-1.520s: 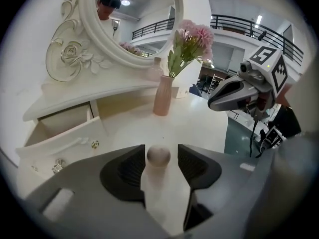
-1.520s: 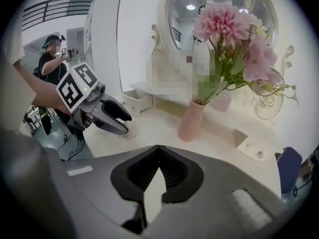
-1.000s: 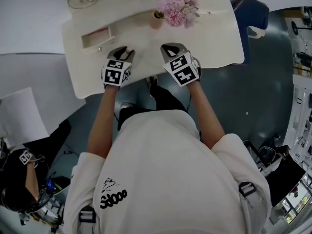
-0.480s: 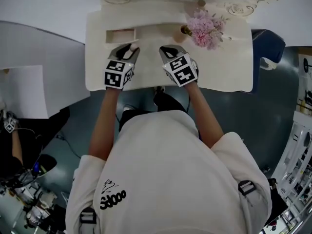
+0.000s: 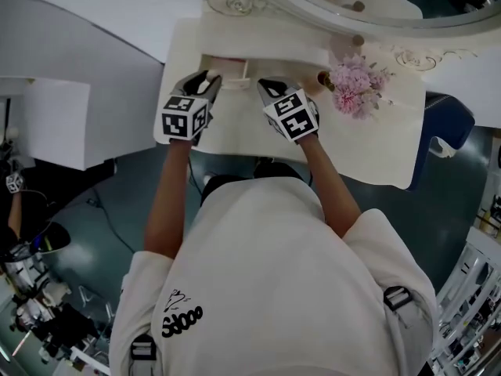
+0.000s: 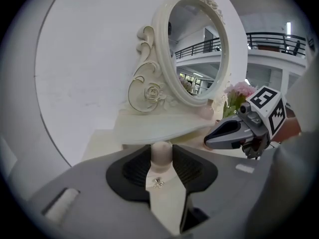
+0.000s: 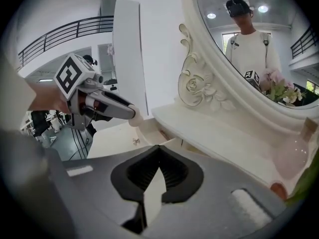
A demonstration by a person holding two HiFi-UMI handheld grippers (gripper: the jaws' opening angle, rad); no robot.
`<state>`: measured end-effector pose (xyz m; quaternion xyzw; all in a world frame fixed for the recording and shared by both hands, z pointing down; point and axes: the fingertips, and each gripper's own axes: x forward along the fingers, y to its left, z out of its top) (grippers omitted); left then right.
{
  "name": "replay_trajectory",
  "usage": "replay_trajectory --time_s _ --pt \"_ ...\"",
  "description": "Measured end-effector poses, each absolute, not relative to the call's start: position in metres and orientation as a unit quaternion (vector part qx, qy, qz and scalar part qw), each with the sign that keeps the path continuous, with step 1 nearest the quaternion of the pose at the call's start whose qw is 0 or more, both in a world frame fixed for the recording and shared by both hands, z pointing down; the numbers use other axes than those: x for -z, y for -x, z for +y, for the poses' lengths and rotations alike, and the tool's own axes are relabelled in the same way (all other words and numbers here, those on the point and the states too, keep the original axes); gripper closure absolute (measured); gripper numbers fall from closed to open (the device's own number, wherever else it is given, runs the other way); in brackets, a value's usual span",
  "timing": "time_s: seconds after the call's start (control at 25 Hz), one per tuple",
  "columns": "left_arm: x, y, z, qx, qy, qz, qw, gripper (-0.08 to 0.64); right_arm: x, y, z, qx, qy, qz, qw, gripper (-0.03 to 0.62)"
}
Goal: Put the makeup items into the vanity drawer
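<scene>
My left gripper (image 5: pixel 208 78) is shut on a small pale pink rounded makeup item (image 6: pixel 161 152), which sits between the black pads (image 6: pixel 137 168). It hovers at the front of the open cream drawer (image 5: pixel 228 69), whose silver knob (image 6: pixel 157 183) shows just below the item. In the right gripper view the item (image 7: pixel 134 118) hangs at the left gripper's tip beside the drawer (image 7: pixel 152 129). My right gripper (image 5: pixel 266 85) hovers over the tabletop right of the drawer, shut and holding nothing (image 7: pixel 159 156).
An oval mirror (image 5: pixel 368 6) in a carved cream frame stands at the back of the vanity (image 5: pixel 376 155). Pink flowers in a vase (image 5: pixel 356 84) are at the right. A blue chair (image 5: pixel 450 124) is beyond the table's right end. A white panel (image 5: pixel 55 124) stands to the left.
The head view has swung, so the vanity now lies further right and the mirror shows. The left gripper with the pink item has come up to the drawer front. The right gripper has kept alongside.
</scene>
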<state>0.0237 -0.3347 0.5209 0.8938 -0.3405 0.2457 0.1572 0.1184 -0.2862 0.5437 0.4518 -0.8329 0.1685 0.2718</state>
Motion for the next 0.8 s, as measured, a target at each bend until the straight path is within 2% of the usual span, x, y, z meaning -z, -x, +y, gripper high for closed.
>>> replay_trajectory --time_s 0.32,0.64,0.8 --pt "-0.543 -0.021 -0.368 -0.251 -0.874 -0.369 0.192 0.407 -0.551 -0.107 -0.302 -0.169 -0.413 -0.853 0.272 0.589" --pt "-0.574 -0.023 -0.379 -0.343 -0.846 -0.369 0.174 0.403 -0.558 -0.108 -0.305 -0.181 -0.397 -0.858 0.27 0.59" --pt "-0.579 -0.027 -0.38 -0.356 -0.844 -0.364 0.168 0.392 -0.559 -0.11 -0.306 -0.176 -0.395 -0.858 0.276 0.589"
